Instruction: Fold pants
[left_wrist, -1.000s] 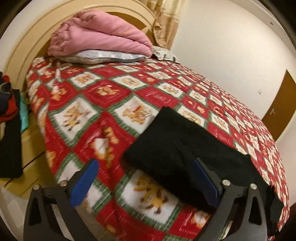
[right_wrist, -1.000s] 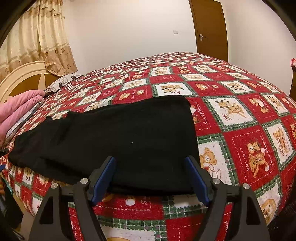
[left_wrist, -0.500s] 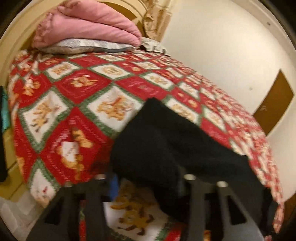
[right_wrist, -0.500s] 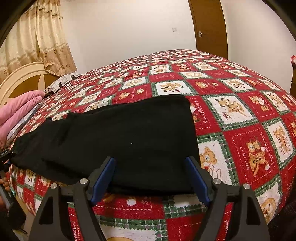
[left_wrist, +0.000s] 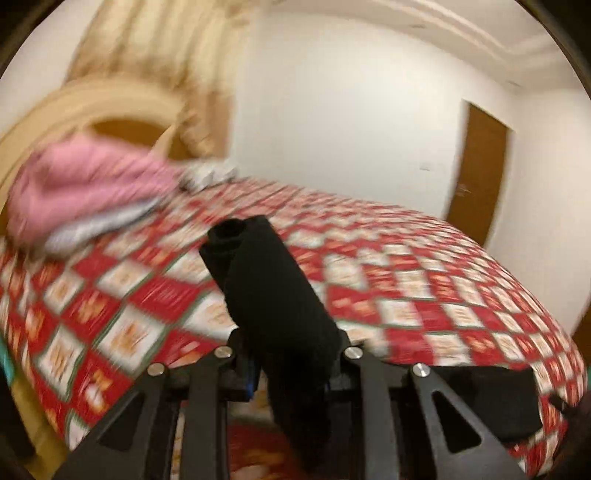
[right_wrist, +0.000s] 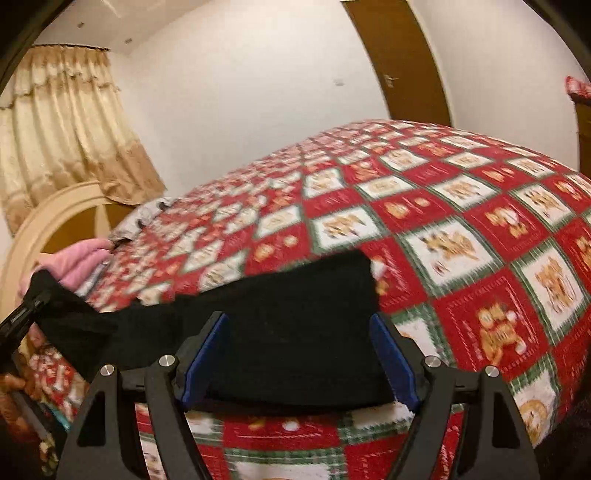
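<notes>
The black pants (right_wrist: 295, 306) lie across the near edge of the bed. My left gripper (left_wrist: 291, 365) is shut on one end of the pants (left_wrist: 269, 295) and holds it lifted off the quilt; that raised end also shows at the left of the right wrist view (right_wrist: 70, 317). My right gripper (right_wrist: 299, 362) is open, its blue pads (right_wrist: 205, 358) on either side of the other end of the pants, low over the bed edge.
A red, white and green checked quilt (right_wrist: 461, 206) covers the bed. A pink folded blanket (left_wrist: 85, 184) lies on a pillow by the cream headboard (right_wrist: 44, 218). A brown door (left_wrist: 476, 177) stands in the far wall. Curtains (right_wrist: 62, 125) hang behind the headboard.
My left gripper has closed on the end of the pants and lifted it up off the quilt. My right gripper has stayed open and tilted upward a little.
</notes>
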